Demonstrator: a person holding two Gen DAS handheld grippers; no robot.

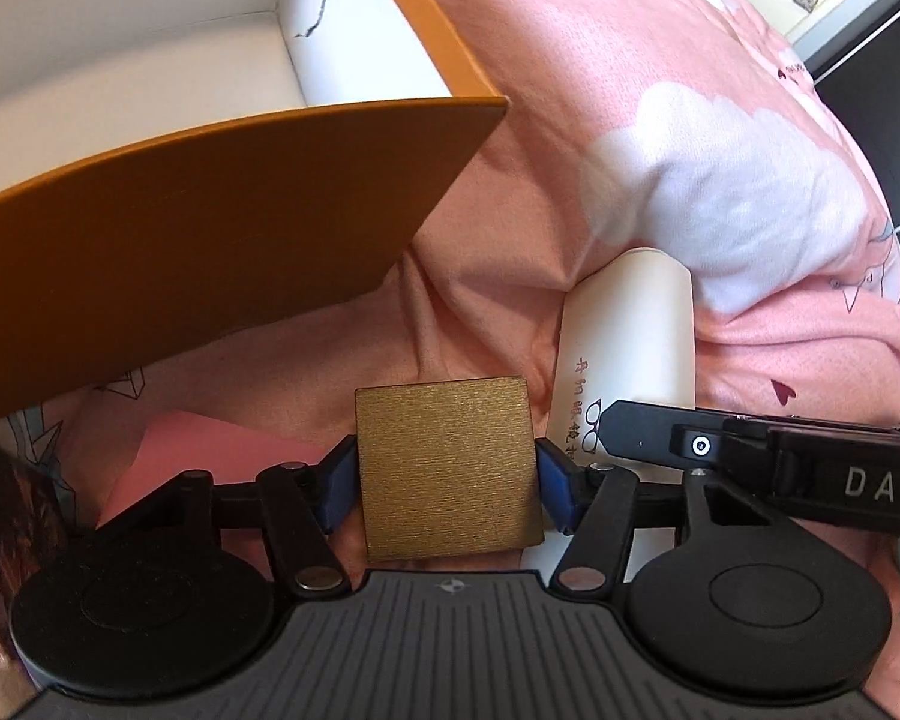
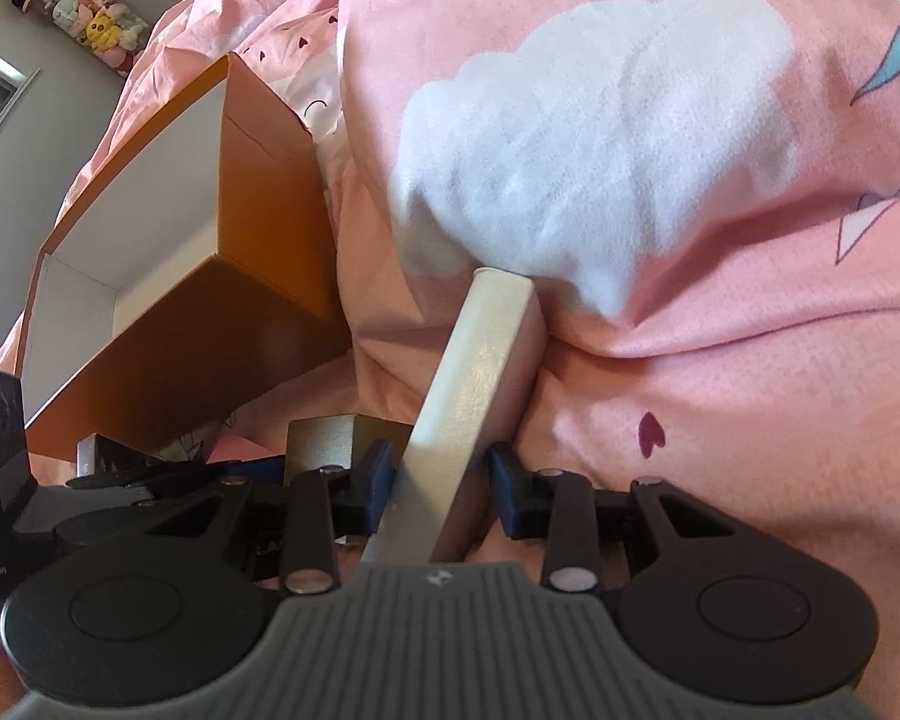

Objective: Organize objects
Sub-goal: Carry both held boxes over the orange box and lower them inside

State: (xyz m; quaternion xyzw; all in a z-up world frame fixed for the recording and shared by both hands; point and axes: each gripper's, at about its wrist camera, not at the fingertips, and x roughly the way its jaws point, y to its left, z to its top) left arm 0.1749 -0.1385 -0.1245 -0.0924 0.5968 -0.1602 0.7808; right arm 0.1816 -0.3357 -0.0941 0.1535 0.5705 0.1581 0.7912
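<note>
both sets of fingers sit low over the pink bed cover [image 1: 570,120], each with one thing between them. the left gripper [image 1: 445,477] has the gold box [image 1: 447,468] between its blue fingers [image 1: 555,489]. the pads look right up against the box sides, so it seems to be gripping it, though i cannot be fully sure how hard it presses. the right gripper [image 2: 444,477] has the long white box [image 2: 474,384] between its fingers [image 2: 507,477]. the left pad looks as if it touches the box, but a small gap shows on the right side, so i cannot tell if it is gripped.

the orange box [image 1: 210,222] with the white inside stands on the bed just beyond the gold box. the part of its inside that shows is bare. so i think the tidying is at an early stage: both small boxes are on the bed cover, not yet in the big box.

the left view shows writing and little glasses drawn on the white box, and the other gripper reaching in beside it. the right view shows soft toys [image 2: 66,0] high on a wall, and how the far end of the white box pokes under a fold of the cover.
</note>
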